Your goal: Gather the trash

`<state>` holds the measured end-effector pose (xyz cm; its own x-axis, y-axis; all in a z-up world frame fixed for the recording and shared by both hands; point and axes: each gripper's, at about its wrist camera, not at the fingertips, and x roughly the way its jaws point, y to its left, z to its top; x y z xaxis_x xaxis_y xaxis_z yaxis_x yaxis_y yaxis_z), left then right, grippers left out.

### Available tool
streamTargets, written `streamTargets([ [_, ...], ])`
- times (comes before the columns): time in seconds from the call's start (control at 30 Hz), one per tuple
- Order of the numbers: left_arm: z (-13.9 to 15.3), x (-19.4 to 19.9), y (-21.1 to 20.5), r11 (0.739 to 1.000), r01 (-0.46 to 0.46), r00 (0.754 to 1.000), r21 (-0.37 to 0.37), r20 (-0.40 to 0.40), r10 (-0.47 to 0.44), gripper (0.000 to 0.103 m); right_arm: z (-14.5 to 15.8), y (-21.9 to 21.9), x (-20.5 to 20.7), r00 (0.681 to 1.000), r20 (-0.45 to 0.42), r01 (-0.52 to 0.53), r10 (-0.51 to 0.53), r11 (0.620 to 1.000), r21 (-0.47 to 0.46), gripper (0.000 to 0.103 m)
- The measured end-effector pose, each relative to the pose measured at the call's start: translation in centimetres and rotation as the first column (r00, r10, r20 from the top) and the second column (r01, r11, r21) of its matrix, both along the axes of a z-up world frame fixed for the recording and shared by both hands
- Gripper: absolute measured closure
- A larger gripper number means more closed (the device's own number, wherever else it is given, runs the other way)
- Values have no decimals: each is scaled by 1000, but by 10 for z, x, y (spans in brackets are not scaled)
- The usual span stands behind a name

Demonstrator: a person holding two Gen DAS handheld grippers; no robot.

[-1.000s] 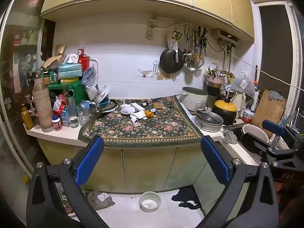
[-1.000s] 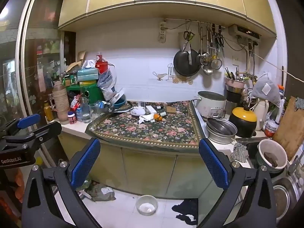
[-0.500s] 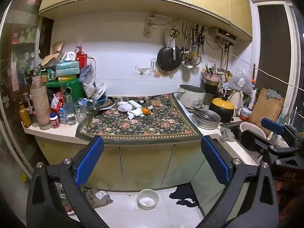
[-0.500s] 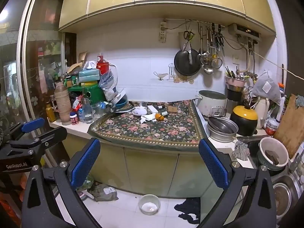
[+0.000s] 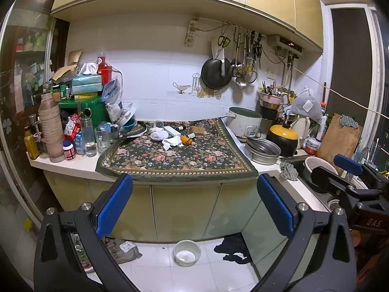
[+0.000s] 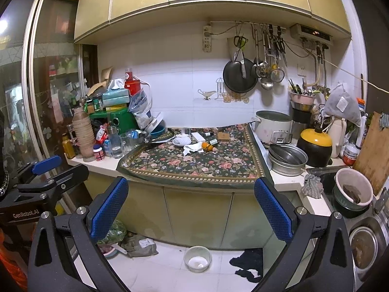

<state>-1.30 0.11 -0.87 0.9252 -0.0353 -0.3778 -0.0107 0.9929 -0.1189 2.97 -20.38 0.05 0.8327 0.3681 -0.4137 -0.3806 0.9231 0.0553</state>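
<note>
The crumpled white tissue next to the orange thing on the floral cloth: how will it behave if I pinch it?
The crumpled white tissue looks soft and floppy, so it will probably squash flat between the pads and weigh almost nothing. It lies against the orange peel, so a wide pinch may drag that along. The floral cloth beneath could bunch if you press down.

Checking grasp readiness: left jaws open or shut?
Open. The left gripper shows its blue pads spread wide apart, with cabinet doors visible between them and nothing held.
</note>
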Motion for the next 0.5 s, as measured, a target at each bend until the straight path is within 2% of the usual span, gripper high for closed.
streamTargets([
  [0.5, -1, -1, 1, 1000, 0, 1000, 0, -2, 0, 0, 1, -2, 1, 1000, -1, 0, 0, 1000, 4, 0],
])
